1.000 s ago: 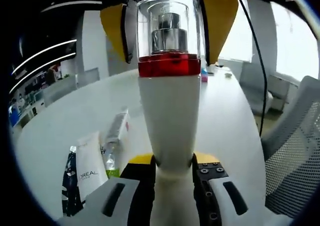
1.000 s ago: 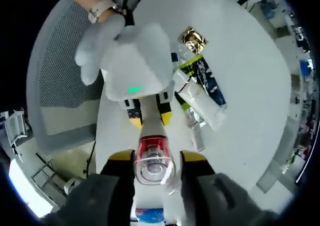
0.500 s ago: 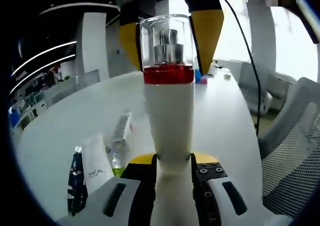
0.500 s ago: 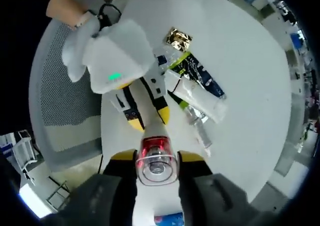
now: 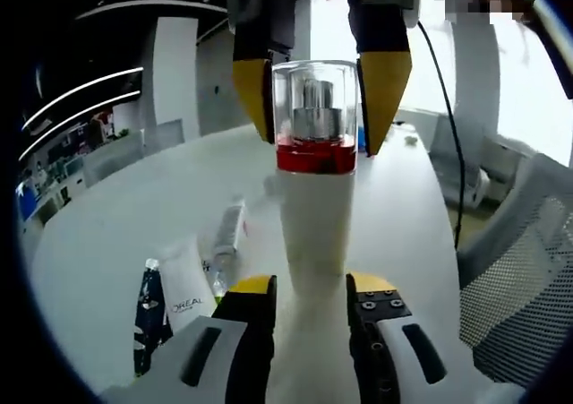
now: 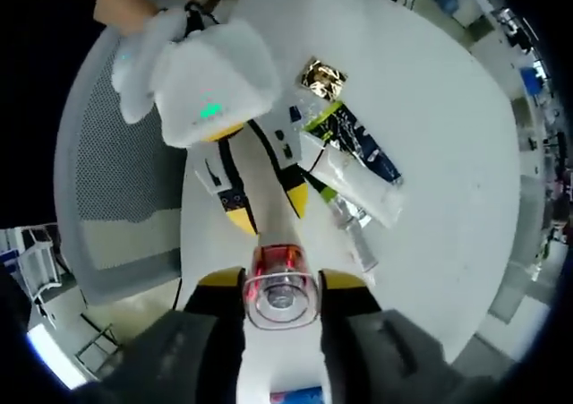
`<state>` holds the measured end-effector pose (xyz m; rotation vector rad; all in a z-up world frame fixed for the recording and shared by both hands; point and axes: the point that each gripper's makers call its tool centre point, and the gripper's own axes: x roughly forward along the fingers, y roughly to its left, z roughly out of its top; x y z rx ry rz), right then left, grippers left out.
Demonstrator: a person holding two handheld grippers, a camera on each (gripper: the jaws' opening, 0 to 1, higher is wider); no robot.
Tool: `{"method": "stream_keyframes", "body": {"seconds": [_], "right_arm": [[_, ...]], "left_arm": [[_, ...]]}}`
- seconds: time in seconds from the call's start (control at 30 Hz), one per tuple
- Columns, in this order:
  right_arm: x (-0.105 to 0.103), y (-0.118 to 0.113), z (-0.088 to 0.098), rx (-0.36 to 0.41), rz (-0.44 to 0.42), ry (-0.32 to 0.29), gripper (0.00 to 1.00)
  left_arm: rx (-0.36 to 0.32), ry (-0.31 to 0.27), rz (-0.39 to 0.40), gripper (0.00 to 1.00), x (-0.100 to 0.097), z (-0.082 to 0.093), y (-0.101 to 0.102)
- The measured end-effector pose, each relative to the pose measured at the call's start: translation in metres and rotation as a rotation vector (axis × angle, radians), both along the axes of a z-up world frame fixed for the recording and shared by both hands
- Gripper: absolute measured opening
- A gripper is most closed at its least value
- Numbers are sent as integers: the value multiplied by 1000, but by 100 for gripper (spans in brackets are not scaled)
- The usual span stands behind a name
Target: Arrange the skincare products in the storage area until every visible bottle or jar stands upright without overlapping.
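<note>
White bottle (image 5: 315,225) base hidden, left gripper (image 5: 309,301)

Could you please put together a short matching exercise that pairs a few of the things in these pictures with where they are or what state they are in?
Things:
1. white bottle
2. clear cap
3. L'Oreal tube
4. gold sachet

Places or states:
A. lying flat on the white table, logo facing up
B. lower body between the left gripper fingers
C. flanked by the yellow tips of the right gripper
D. on the table beside the dark sachets

Pairs: 1-B, 2-C, 3-A, 4-D
</note>
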<state>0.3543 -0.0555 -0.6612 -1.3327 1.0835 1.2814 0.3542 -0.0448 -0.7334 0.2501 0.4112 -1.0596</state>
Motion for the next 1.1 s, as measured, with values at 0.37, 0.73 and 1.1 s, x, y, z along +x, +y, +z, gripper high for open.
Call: {"method": "stream_keyframes", "body": {"seconds": [0.37,0.73,1.1], "right_arm": [[2,-3,-1,32,-117,10,31],[3,-5,0,48,-484,30,31],[-1,-5,1,58,-771,29,30]], "left_arm": [[61,-56,-35,36,-13,12,8],[56,-80,17,37,-14,28,-10],[71,-88,167,41,2,21,-26]]}}
